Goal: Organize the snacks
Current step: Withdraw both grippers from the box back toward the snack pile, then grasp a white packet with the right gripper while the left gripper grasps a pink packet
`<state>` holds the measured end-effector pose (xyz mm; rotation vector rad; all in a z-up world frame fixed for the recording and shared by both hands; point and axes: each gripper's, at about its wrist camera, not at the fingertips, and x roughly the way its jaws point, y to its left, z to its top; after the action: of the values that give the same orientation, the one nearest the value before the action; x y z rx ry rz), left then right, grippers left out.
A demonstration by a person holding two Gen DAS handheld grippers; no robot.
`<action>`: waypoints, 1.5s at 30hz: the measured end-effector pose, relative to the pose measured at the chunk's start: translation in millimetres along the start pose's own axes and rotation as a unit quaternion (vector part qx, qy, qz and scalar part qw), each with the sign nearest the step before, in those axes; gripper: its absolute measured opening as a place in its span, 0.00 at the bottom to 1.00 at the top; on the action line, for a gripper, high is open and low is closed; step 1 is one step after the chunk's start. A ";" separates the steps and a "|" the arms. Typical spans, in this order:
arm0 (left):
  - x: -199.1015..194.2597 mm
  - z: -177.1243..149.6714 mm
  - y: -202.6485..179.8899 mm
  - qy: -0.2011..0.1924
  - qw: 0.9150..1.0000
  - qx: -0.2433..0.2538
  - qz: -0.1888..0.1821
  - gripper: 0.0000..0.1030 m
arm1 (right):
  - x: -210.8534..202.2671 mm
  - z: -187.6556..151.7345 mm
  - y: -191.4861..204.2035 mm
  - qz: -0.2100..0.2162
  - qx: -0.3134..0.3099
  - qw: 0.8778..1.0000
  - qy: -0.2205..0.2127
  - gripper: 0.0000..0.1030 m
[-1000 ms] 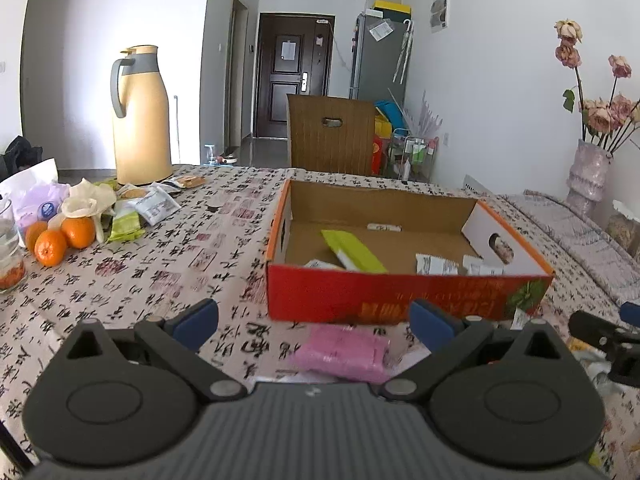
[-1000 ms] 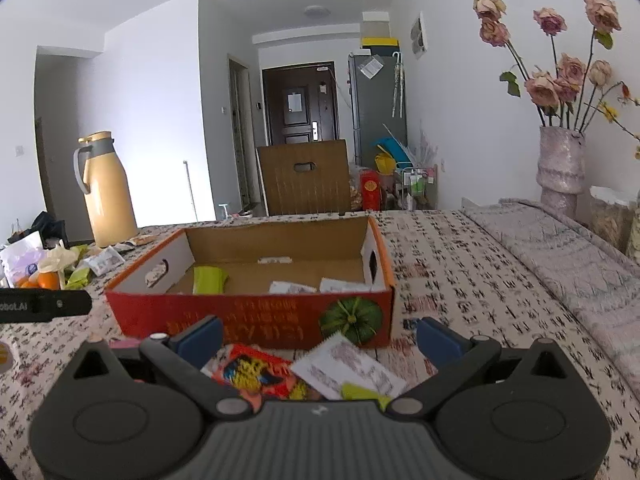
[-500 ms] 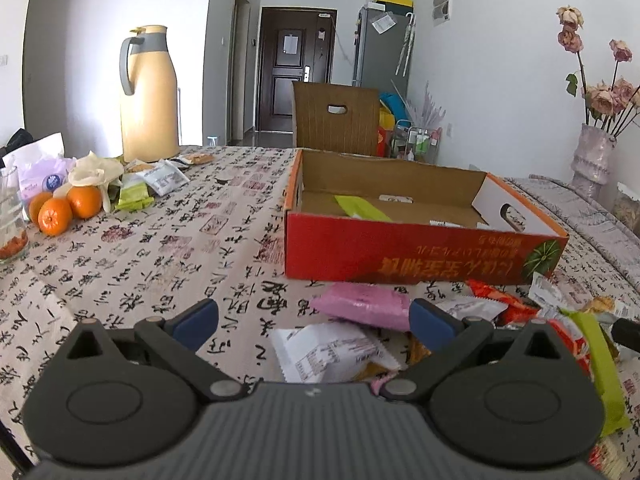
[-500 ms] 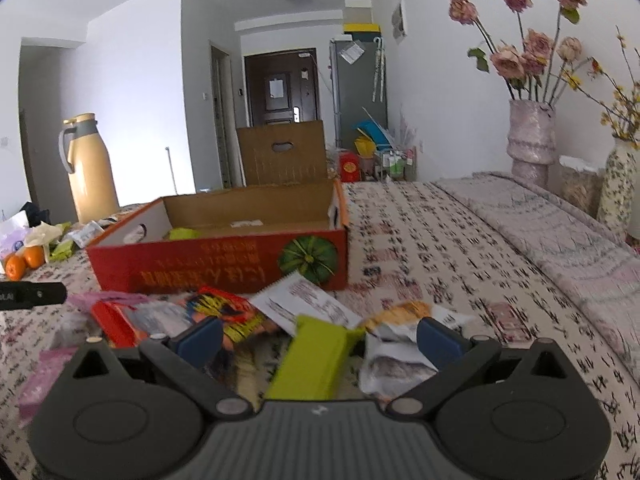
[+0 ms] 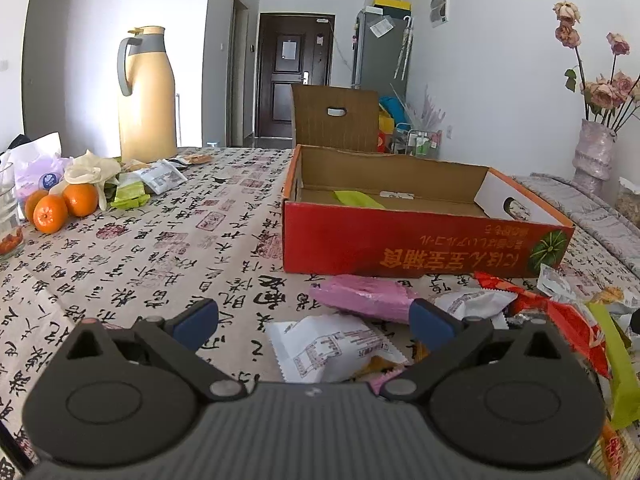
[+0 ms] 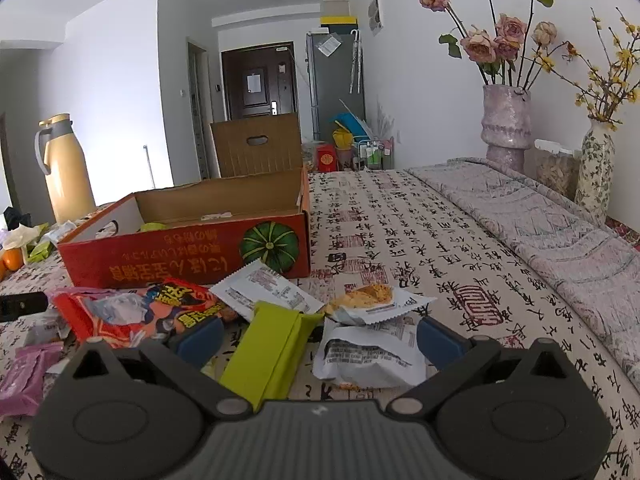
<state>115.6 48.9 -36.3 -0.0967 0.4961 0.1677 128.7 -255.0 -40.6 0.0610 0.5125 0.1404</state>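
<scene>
A red cardboard box [image 5: 420, 246] lies open on the table, with a green packet [image 5: 358, 199] inside; it also shows in the right wrist view [image 6: 188, 258]. Loose snack packets lie in front of it. My left gripper [image 5: 314, 320] is open and empty above a white packet [image 5: 332, 346], near a pink packet [image 5: 362, 296]. My right gripper [image 6: 318, 336] is open and empty above a green packet [image 6: 270, 350] and a white packet [image 6: 368, 356]. A red packet [image 6: 160, 312] lies to the left of them.
A yellow thermos jug [image 5: 146, 94], oranges [image 5: 62, 206] and more packets [image 5: 156, 178] sit at the far left of the patterned tablecloth. Flower vases [image 6: 506, 120] stand at the right by a folded grey quilt [image 6: 560, 232]. A cardboard flap [image 5: 334, 118] stands behind the box.
Both grippers have pulled back from the box and dropped lower, so the pile of loose packets in front of the box now lies between their fingers. Both stay open.
</scene>
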 end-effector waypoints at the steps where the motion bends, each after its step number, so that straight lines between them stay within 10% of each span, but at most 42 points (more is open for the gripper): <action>1: 0.6 -0.4 -0.2 0.001 1.000 0.000 0.000 1.00 | -0.7 -0.8 -0.4 -0.001 0.001 1.000 0.000 1.00; 14: 5.7 -0.7 3.3 0.011 1.000 -0.011 -0.006 1.00 | 21.5 -1.3 -19.5 -0.033 0.015 0.999 0.029 0.98; 24: 6.4 -1.0 3.2 0.016 1.000 -0.014 -0.004 1.00 | 55.9 3.4 -23.6 -0.059 0.030 0.995 0.077 0.70; 45: -14.2 -3.7 -0.7 0.063 0.998 -0.024 -0.002 1.00 | -6.9 -8.4 -15.8 -0.002 0.025 1.000 0.003 0.53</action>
<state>101.6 45.8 -32.7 -0.1550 0.6175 0.1707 120.5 -271.5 -46.0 0.1089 0.5228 0.1228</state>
